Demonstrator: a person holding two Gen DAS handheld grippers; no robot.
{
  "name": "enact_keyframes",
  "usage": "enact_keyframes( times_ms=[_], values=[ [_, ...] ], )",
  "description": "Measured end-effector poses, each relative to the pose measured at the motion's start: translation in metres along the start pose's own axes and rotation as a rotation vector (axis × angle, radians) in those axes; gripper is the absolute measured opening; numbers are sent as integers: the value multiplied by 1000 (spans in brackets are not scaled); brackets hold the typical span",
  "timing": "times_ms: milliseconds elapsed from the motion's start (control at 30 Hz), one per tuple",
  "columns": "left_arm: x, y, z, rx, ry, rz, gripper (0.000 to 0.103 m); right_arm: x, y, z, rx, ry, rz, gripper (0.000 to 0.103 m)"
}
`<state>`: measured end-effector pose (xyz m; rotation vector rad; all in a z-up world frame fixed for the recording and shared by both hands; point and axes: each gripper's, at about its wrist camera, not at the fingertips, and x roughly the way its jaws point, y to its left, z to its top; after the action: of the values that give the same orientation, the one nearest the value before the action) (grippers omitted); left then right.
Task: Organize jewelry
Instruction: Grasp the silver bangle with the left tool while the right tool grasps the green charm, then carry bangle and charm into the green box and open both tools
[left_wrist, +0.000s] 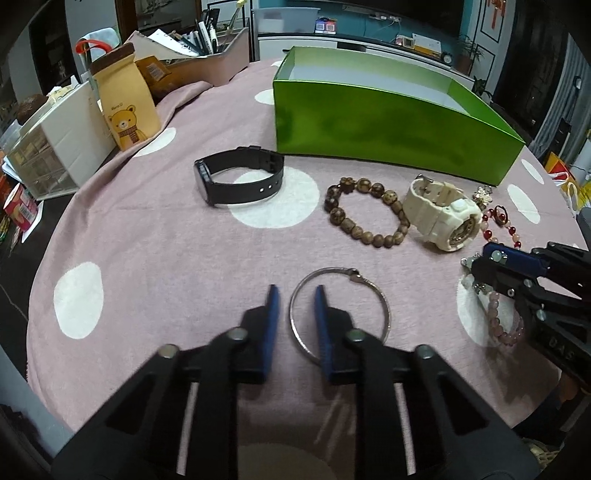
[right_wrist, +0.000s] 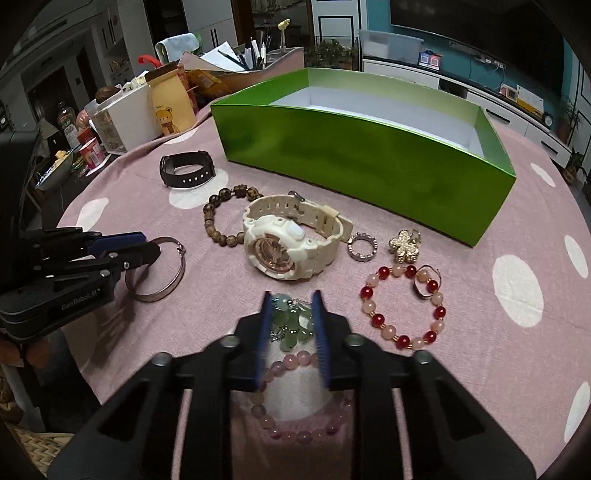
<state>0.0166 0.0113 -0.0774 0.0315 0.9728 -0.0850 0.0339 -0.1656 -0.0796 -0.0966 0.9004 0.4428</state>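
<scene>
Two watches (right_wrist: 291, 240), five bracelets (right_wrist: 404, 306), one box (right_wrist: 369, 155).

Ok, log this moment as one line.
left gripper: open, straddling silver bangle rim | right gripper: open around green bead cluster | green box: empty

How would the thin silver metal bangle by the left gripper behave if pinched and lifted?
The thin silver metal bangle looks rigid, so it should probably keep its hoop shape. Its smooth, narrow band may slip or pivot between the left gripper fingers, one of which sits inside the hoop. If dropped on edge it could roll across the pink dotted tablecloth.
</scene>
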Motion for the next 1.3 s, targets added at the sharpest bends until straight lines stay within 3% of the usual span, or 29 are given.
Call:
enact_keyframes(
  times_ms=[33, 100, 300, 600, 1000, 1300],
  values=[
    [0, 0, 1, -4, -3, -4, 7, -1, 0, 0, 0, -4, 4, 10],
    [0, 2, 1, -14, -5, -10, 4, -3, 0, 0, 0, -15, -1, 7],
    [-2, 6, 3, -36, -7, -38, 3, -19, -4, 3, 25, -61, 15, 7],
    [-31, 3, 35, -17, -91, -63, 3, -52, -14, 23, 79, -190, 15, 7],
    [-51, -20, 129, 33, -246, -59, 3, -93, -45, 86, 99, -418, -25, 7],
    [-28, -48, 202, 62, -285, -42, 3, -65, -77, 131, 144, -433, -75, 7]
  ],
)
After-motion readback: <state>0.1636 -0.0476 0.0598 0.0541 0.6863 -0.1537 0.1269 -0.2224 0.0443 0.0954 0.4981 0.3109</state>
